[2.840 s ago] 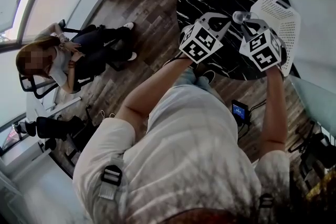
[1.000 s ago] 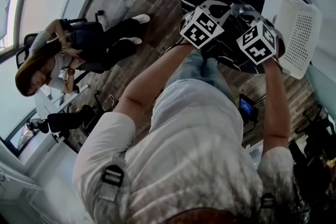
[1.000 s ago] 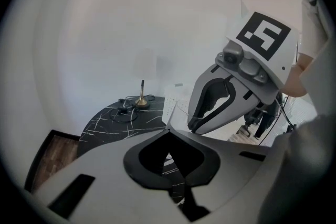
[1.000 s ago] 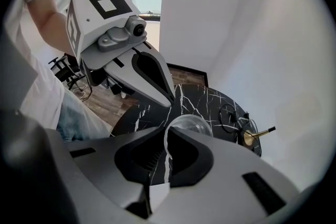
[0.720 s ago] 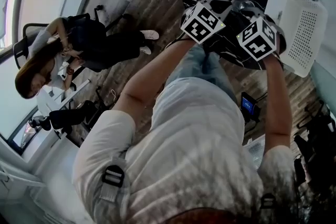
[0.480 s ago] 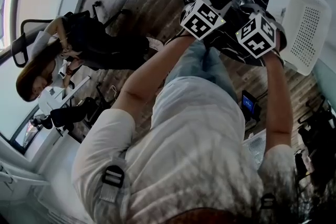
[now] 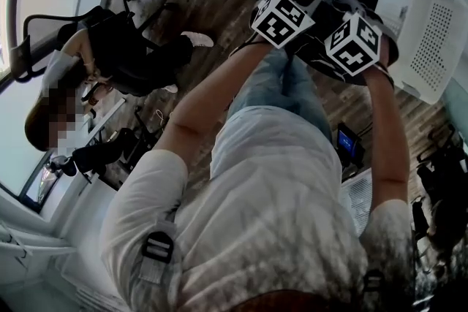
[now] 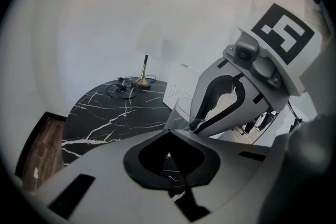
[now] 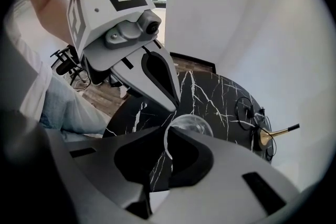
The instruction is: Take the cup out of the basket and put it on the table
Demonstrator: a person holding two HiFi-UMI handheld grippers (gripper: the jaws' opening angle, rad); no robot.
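- Both arms reach forward, forearms bare, with the two tools side by side over the near edge of the black marble bench (image 9: 210,93).
- The right tool (image 9: 169,138) is clamped on the wall of the clear cup (image 9: 190,124), at its rim, one jaw inside and one outside.
- The left tool (image 8: 168,137) has its jaws together with nothing between them; it points in toward the right tool.
- The cup is out of the basket (image 7: 425,17) and over the bench; no view settles whether its base touches the marble.
- The head view alone shows the white perforated basket lying tilted at the bench's right edge, apart from the cup, and a seated person (image 7: 110,55) across the wooden floor.
- The right gripper view alone shows the grip on the rim, and the left tool's tips just beside the cup; contact cannot be told.
- The left gripper view shows a brass stand (image 8: 143,75) and coiled cable (image 8: 118,91) at the bench's far side.
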